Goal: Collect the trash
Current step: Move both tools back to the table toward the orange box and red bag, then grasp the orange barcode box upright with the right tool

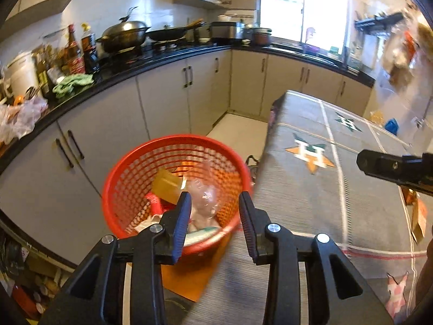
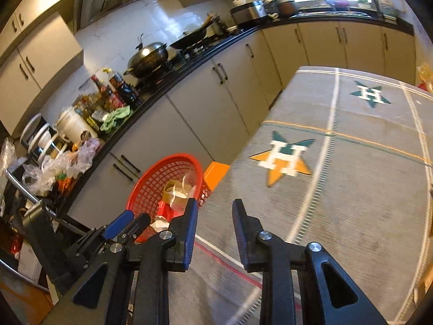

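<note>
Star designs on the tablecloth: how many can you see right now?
2. An orange-and-green star lies nearer the red basket; a green star lies toward the tablecloth's far end. The cloth runs past the frame, so more may be hidden.

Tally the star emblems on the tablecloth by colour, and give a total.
Orange-and-green star: 1
All-green star: 1
Total: 2, both with a white H, on the grey tablecloth.
</note>
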The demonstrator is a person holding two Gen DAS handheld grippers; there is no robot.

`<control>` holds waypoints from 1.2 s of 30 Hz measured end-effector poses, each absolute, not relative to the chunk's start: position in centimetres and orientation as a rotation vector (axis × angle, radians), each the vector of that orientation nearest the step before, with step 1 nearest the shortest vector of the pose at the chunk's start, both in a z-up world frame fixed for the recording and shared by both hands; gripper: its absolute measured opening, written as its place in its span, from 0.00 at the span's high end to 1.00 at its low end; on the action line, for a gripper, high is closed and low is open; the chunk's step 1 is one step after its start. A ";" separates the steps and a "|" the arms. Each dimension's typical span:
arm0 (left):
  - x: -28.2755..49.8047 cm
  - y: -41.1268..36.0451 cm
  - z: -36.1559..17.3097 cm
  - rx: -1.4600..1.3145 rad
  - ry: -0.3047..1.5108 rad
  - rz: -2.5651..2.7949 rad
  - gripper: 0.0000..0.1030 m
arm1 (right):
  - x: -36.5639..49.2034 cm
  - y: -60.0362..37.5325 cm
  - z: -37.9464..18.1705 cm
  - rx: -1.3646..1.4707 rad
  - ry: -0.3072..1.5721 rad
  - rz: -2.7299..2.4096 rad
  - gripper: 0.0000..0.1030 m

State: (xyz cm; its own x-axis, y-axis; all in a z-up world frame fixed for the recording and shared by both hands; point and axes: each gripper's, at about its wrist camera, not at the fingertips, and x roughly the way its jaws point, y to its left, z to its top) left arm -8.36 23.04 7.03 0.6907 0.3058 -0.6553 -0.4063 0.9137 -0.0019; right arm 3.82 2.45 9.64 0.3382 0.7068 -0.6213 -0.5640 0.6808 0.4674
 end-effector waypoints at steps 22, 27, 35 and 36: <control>-5.2 9.3 6.1 -0.015 0.766 0.094 0.59 | 4.2 -26.5 7.5 0.404 0.907 0.170 0.54; -5.4 7.9 5.9 0.011 0.769 0.067 0.59 | 5.6 -27.3 5.0 0.437 0.993 0.132 0.49; -5.9 8.5 6.2 0.004 0.765 0.066 0.58 | 7.2 -22.5 3.5 0.327 1.060 0.134 0.40; -6.0 8.5 6.1 0.004 0.765 0.065 0.58 | 7.3 -21.8 3.3 0.306 1.063 0.135 0.39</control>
